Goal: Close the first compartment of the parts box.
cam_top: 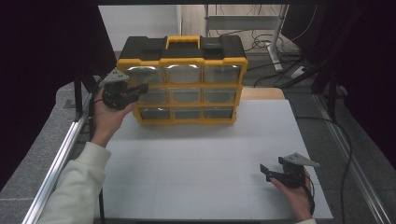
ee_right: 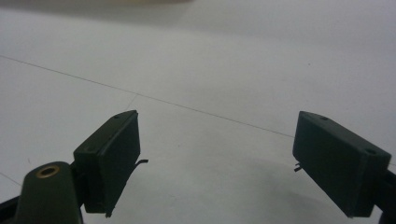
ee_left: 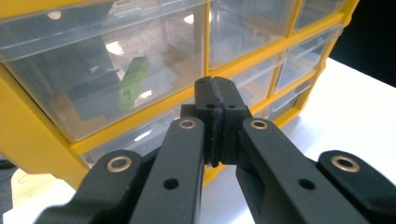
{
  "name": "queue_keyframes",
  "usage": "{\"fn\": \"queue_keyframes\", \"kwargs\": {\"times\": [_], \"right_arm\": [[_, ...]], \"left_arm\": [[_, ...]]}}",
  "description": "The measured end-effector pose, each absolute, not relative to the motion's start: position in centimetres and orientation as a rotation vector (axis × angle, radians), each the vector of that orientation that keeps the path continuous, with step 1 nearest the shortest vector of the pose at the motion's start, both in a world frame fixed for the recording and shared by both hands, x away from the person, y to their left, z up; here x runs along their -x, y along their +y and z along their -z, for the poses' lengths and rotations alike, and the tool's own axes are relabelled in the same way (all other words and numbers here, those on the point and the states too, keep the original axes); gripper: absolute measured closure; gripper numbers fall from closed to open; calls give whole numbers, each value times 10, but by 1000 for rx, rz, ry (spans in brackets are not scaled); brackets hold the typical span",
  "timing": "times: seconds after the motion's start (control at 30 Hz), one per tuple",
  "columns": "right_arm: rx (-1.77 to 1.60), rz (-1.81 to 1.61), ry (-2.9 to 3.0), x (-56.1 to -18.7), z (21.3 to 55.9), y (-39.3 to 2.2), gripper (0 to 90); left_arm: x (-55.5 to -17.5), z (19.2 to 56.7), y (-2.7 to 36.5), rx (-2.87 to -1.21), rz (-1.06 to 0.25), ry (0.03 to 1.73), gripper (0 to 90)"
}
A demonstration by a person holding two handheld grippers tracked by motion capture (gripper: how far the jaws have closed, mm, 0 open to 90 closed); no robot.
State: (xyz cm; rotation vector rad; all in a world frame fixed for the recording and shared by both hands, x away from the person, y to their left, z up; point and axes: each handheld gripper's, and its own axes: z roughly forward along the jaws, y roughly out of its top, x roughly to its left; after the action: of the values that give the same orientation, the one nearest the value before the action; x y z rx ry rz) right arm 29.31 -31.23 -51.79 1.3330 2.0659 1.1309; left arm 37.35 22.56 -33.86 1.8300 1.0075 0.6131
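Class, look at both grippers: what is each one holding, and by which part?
Nothing. The left gripper is shut empty by the drawer organizer; the right gripper is open.

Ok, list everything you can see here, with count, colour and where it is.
Drawer organiser: one, yellow frame, black top, nine clear drawers, far middle of the table.
Green object: one, light green, inside a clear drawer, in the left gripper view.
Table: one, white, under everything.
Cables: several, dark, floor behind the table.
Left hand-held gripper: one, black, jaws shut on nothing, at the organiser's left drawers.
Right hand-held gripper: one, black, jaws open, near right of the table.
Sleeve: one, cream, left forearm.
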Motion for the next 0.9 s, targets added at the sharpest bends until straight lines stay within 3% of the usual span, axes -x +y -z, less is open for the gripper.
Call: {"fn": "queue_keyframes", "kwargs": {"times": [0.9], "right_arm": [[-1289, -1169, 2062, -288, 514, -310, 148]], "left_arm": [[-294, 368, 227, -1808, -552, 893, 890]]}}
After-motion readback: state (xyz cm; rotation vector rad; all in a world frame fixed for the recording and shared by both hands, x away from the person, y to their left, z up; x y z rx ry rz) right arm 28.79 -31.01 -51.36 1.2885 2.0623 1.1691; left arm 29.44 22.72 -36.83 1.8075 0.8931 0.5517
